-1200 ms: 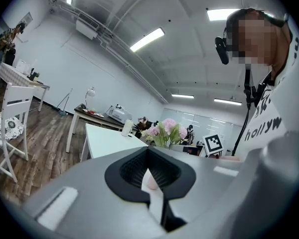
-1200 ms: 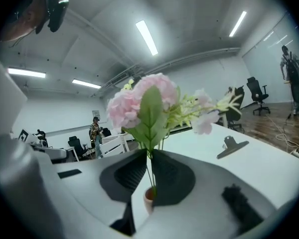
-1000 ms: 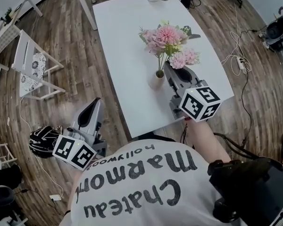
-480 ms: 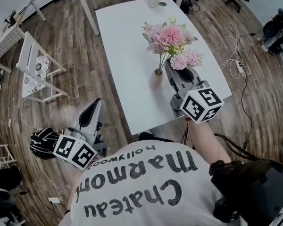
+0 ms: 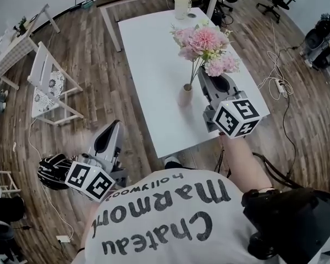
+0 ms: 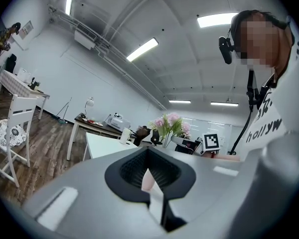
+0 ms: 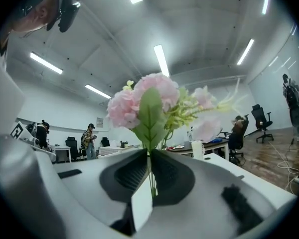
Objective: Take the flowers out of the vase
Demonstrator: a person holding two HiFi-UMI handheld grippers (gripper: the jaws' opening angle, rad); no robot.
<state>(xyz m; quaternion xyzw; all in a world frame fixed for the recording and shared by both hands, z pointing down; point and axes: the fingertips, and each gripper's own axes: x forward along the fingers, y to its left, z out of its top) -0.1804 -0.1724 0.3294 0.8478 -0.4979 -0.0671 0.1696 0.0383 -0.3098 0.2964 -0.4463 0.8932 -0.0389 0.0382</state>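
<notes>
Right gripper [image 7: 149,153] — one bouquet [image 5: 205,44] gripped, one vase [image 5: 185,95]

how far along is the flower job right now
Done: the right gripper is shut on the flower stems. In hand: the bunch is held up, stem ends seemingly at the vase mouth. Left: drawing them fully clear. The left gripper waits beside the table.
</notes>
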